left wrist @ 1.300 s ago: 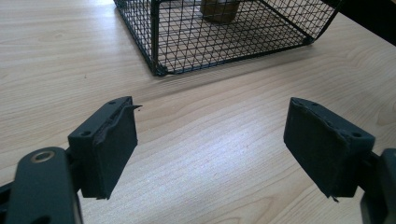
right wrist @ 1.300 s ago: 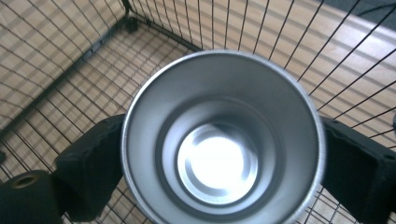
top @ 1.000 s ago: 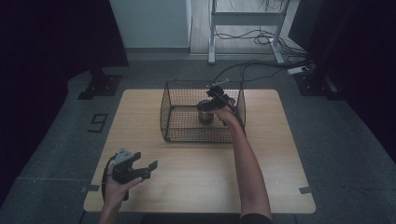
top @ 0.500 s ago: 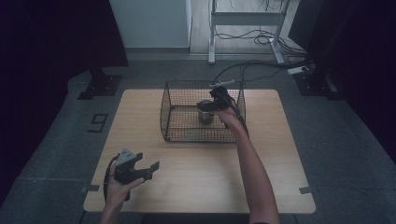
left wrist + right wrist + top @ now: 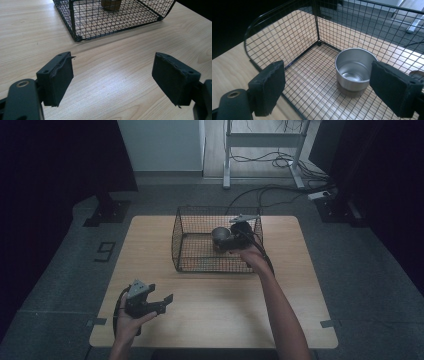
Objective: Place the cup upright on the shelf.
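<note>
1. High view: a black wire basket [image 5: 200,265] stands on the far half of the wooden table [image 5: 300,320]. A metal cup [image 5: 219,235] sits upright inside it, toward the right end. The right gripper [image 5: 231,241] reaches over the basket's right side, just beside the cup. The left gripper [image 5: 159,303] is held above the table's near left corner, jaws spread. A "9" marking [image 5: 105,251] lies on the floor left of the table.

2. Left gripper view: both jaws stand wide apart with nothing between them, above bare wood. The basket's near corner [image 5: 77,37] lies ahead.

3. Right gripper view: jaws wide apart, holding nothing. The cup [image 5: 354,70] stands on the basket floor [image 5: 312,82], empty, its base a brown band. It carries no readable writing.
</note>
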### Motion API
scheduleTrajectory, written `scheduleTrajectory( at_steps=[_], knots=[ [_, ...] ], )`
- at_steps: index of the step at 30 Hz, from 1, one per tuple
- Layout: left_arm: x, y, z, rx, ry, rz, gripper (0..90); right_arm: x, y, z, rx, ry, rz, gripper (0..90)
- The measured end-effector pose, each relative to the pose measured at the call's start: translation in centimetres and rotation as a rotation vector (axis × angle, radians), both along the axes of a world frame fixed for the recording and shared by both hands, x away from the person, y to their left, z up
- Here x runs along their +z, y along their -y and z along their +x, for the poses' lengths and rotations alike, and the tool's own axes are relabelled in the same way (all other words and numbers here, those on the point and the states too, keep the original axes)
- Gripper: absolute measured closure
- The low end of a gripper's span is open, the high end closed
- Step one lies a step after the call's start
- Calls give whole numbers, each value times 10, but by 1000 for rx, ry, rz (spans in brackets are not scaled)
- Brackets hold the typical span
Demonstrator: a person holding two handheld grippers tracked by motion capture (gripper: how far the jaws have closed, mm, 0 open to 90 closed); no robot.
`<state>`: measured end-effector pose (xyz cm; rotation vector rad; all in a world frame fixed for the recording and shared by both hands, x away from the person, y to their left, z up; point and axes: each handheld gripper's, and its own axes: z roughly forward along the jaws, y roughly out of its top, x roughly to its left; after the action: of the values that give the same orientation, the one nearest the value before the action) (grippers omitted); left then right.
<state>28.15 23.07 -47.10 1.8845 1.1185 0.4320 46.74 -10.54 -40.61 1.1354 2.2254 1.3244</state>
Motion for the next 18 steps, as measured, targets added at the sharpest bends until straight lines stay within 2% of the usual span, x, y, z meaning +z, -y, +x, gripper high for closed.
scheduleTrajectory(
  at_steps=[9, 18],
  knots=[
    [0, 1, 0, 0, 0, 3, 175, -2, 23, -36, 9, 48, 2, 140],
    [-3, 3, 1, -2, -9, 11, 175, -25, 51, -70, -23, 50, -5, 148]
  ],
)
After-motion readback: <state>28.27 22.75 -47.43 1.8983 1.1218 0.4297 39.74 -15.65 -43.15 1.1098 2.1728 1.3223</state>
